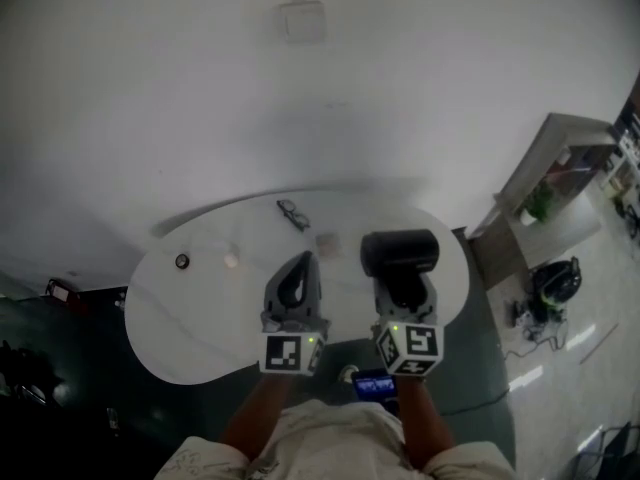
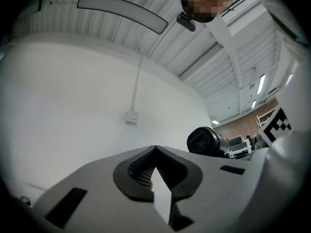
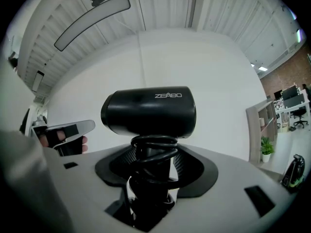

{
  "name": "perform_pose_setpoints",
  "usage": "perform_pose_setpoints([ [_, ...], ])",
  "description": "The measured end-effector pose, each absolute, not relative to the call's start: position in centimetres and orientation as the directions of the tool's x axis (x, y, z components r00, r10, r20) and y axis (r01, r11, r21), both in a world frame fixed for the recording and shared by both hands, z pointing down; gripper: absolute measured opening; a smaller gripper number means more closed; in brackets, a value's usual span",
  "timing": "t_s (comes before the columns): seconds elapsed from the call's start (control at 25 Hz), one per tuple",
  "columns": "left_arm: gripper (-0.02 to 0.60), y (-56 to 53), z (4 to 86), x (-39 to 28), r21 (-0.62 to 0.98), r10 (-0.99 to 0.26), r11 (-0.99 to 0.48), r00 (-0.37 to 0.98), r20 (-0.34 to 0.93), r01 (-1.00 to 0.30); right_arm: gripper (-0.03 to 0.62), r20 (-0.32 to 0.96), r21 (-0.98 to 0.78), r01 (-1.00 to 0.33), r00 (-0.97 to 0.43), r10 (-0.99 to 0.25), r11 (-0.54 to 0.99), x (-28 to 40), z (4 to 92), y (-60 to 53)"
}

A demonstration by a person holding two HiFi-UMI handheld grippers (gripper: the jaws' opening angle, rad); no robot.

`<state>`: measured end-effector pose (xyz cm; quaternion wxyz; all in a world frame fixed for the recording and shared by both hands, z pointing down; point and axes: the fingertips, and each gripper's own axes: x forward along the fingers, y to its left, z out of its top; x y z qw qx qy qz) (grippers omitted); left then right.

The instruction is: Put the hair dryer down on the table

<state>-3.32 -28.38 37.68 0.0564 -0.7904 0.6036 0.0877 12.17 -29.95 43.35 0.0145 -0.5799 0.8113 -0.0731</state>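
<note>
A black hair dryer [image 3: 148, 111] stands upright between the jaws of my right gripper [image 3: 151, 178], which is shut on its handle; the cord is wound round that handle. From the head camera the hair dryer [image 1: 400, 253] hangs above the right part of the white oval table [image 1: 200, 318], held up by the right gripper [image 1: 403, 293]. My left gripper [image 1: 295, 286] is over the table's middle, pointing up and away, jaws together with nothing in them. In the left gripper view the left gripper [image 2: 156, 171] faces the wall, and the hair dryer [image 2: 206, 141] shows off to the right.
Black glasses [image 1: 293, 213], a small pale block [image 1: 327, 242], a little white ball [image 1: 231, 261] and a dark round thing [image 1: 182, 261] lie on the table. A grey shelf unit with a plant [image 1: 545, 193] stands at the right. A wall socket [image 1: 302, 20] is ahead.
</note>
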Motion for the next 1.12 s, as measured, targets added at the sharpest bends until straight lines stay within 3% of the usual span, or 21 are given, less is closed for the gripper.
perform_pose_setpoints([
  [0.76, -0.003, -36.3, 39.3, -3.5, 0.038, -0.943, -0.298, 0.288, -0.169, -0.954, 0.242, 0.122, -0.072, -0.947, -0.319, -0.940, 0.312, 11.2, 44.7, -37.3],
  [1.12, -0.003, -38.1, 39.5, -3.8, 0.026, -0.932, -0.329, 0.321, -0.168, -0.944, 0.242, 0.304, -0.066, -0.962, -0.273, -0.913, 0.266, 11.0, 50.4, -39.8],
])
